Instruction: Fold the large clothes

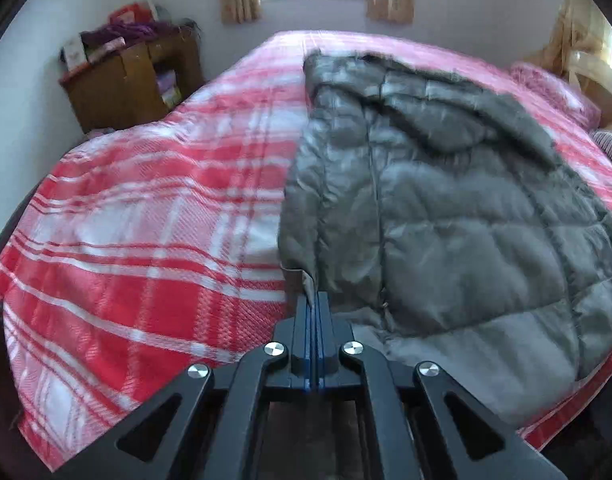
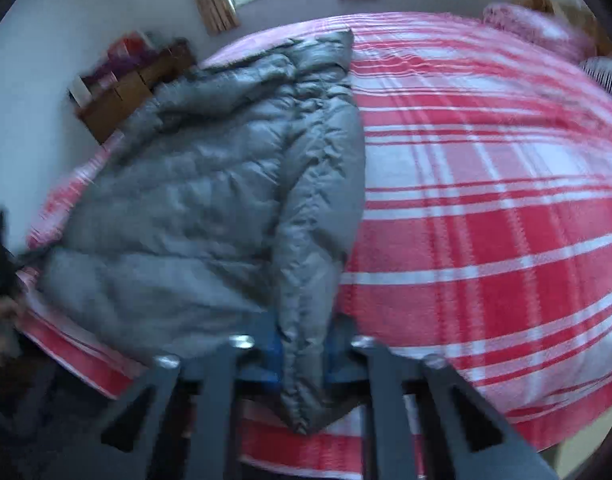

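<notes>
Left gripper (image 1: 315, 300) clenched on jacket (image 1: 446, 200) hem, right gripper (image 2: 304, 344) grasping its sleeve – lift evenly, fold across jacket – keep taut

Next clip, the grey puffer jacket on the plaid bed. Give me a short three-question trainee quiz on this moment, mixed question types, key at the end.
1. True or false: the grey puffer jacket lies on a red and white plaid bedspread.
2. Multiple choice: what is the left hand-held gripper doing? A) standing open above the bedspread; B) shut on a thin edge of the jacket; C) shut on the pink pillow.
3. Short answer: what does the right hand-held gripper have between its fingers?

Key
1. True.
2. B.
3. A thick fold of the jacket at its near edge; the right wrist view is blurred, but the pads appear to press on it.
</notes>
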Motion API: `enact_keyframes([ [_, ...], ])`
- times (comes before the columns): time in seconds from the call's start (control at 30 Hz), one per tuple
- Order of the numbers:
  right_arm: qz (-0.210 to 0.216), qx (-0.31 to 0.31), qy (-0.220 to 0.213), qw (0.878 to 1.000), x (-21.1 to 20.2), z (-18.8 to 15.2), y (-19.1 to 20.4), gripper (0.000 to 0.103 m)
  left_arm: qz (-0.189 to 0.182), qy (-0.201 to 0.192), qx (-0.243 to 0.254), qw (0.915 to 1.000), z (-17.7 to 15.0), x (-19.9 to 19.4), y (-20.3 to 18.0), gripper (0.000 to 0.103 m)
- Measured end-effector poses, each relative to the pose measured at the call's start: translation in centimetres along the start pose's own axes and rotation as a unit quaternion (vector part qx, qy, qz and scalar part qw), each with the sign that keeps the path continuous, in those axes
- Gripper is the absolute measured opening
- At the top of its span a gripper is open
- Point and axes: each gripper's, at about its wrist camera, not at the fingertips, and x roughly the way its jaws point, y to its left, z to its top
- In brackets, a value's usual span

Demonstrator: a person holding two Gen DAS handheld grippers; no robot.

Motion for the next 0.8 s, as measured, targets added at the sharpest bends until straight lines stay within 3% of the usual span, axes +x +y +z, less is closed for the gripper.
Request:
enact_keyframes([
  [0.17, 0.027, -0.005, -0.062, 0.998, -4.8, 1.7, 0.7, 0.01, -0.045, -0.063, -0.016, 0.9969, 1.0, -6.5, 1.1, 0.001],
  [0.33, 0.056, -0.012, -0.122, 0.991, -12.0, 3.0, 1.6, 0.009, -0.11, -0.137, -0.041, 0.9836, 2.2, -15.3, 3.1, 0.0],
  [0.4, 0.066, -0.024, -0.155, 0.985, -15.4, 3.6, 2.4, 0.009, -0.108, -0.18, -0.042, 0.9768, 3.3, -18.5, 3.7, 0.0],
  [0.47, 0.068, -0.035, -0.195, 0.978, -18.6, 4.4, 3.0, 0.009, -0.105, -0.196, -0.042, 0.974, 5.4, -19.2, 4.2, 0.0],
  [0.6, 0.066, -0.023, -0.228, 0.971, -18.9, 8.6, 2.4, 0.009, -0.08, -0.2, -0.061, 0.9747, 11.6, -15.1, 5.7, 0.0],
  [0.63, 0.067, -0.009, -0.228, 0.971, -17.4, 11.0, 1.9, 0.009, -0.088, -0.189, -0.063, 0.976, 13.3, -13.1, 5.9, 0.0],
  [0.7, 0.06, 0.008, -0.222, 0.973, -14.2, 14.2, 1.4, 0.009, -0.038, -0.145, -0.077, 0.9858, 15.8, -8.4, 5.6, 0.0],
  [0.77, 0.062, 0.034, -0.203, 0.977, -10.8, 16.5, 1.0, 0.009, -0.079, -0.117, -0.094, 0.9855, 15.6, -6.6, 5.3, 0.0],
  [0.8, 0.067, 0.048, -0.196, 0.977, -9.9, 16.8, 0.9, 0.009, -0.075, -0.11, -0.09, 0.987, 15.0, -6.2, 5.0, 0.0],
])
